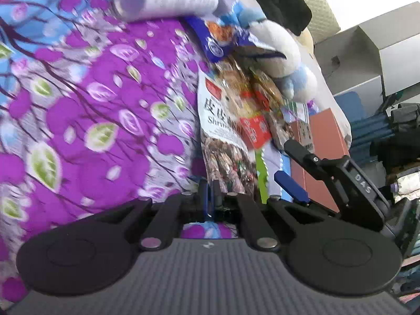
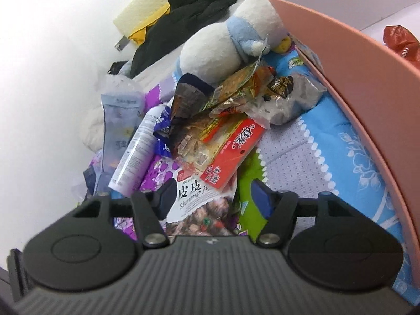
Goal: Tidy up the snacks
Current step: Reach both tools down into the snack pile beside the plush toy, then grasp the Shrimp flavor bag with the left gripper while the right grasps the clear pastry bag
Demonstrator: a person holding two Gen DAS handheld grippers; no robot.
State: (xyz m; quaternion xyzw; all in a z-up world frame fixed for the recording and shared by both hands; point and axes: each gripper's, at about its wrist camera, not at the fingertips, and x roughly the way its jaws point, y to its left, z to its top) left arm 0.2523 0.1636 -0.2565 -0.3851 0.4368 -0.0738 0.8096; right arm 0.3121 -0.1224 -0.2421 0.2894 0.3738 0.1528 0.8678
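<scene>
Your snacks lie in a messy pile on the bed (image 1: 86, 110), with its purple flower cover. The big shrimp snack bag (image 2: 199, 204) is the closest thing to you. It lies flat, and its long side runs straight away from your right gripper (image 2: 215, 199). The bottom edge of the bag sits right between the two open fingers. So your right hand is the nearer one.

Your right gripper is open wide and holds nothing. One finger is on each side of the bag.

Your left gripper (image 1: 209, 197) looks closed tight, with its fingers pressed together. I cannot tell if a thin bag edge is caught in there. From that side, the shrimp snack bag (image 1: 223, 141) starts just past the fingertips and runs up and away.

A red snack box (image 2: 233, 149) lies on the far end of the shrimp bag, tilted, with more crinkly packets (image 2: 236, 89) heaped above it. A white tube (image 2: 134, 152) lies to the left of the bag. A stuffed toy (image 2: 218, 50) sits behind the pile. The pink box (image 2: 354, 73) stands on the right, near your right hand.

I think the red box could slide off if you pull the bag.
</scene>
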